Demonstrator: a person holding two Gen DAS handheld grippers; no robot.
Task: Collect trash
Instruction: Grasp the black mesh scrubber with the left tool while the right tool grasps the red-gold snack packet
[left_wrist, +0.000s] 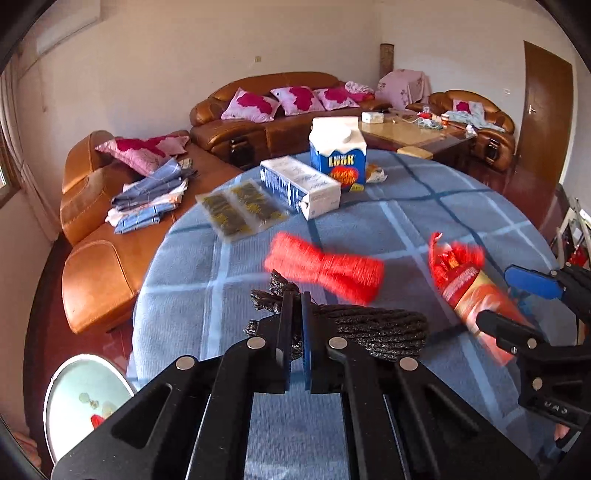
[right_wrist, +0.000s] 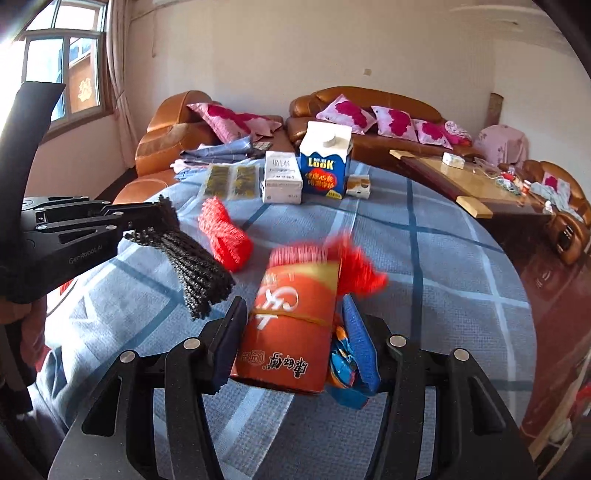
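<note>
My left gripper (left_wrist: 297, 295) is shut on a black foam net sleeve (left_wrist: 373, 334) and holds it above the blue checked tablecloth (left_wrist: 424, 214); the sleeve hangs from it in the right wrist view (right_wrist: 195, 273). My right gripper (right_wrist: 293, 306) is shut on a red and orange snack package (right_wrist: 295, 328), with a blue wrapper (right_wrist: 345, 365) beside the right finger. The package also shows in the left wrist view (left_wrist: 476, 291). A red foam net (left_wrist: 325, 267) lies on the cloth between them.
At the table's far side stand a blue LOOK carton (left_wrist: 338, 151), a white box (left_wrist: 299, 184), two clear packets (left_wrist: 240, 210) and a small box (right_wrist: 358, 186). A white bin (left_wrist: 81, 402) stands on the floor at lower left. Brown sofas and a coffee table lie beyond.
</note>
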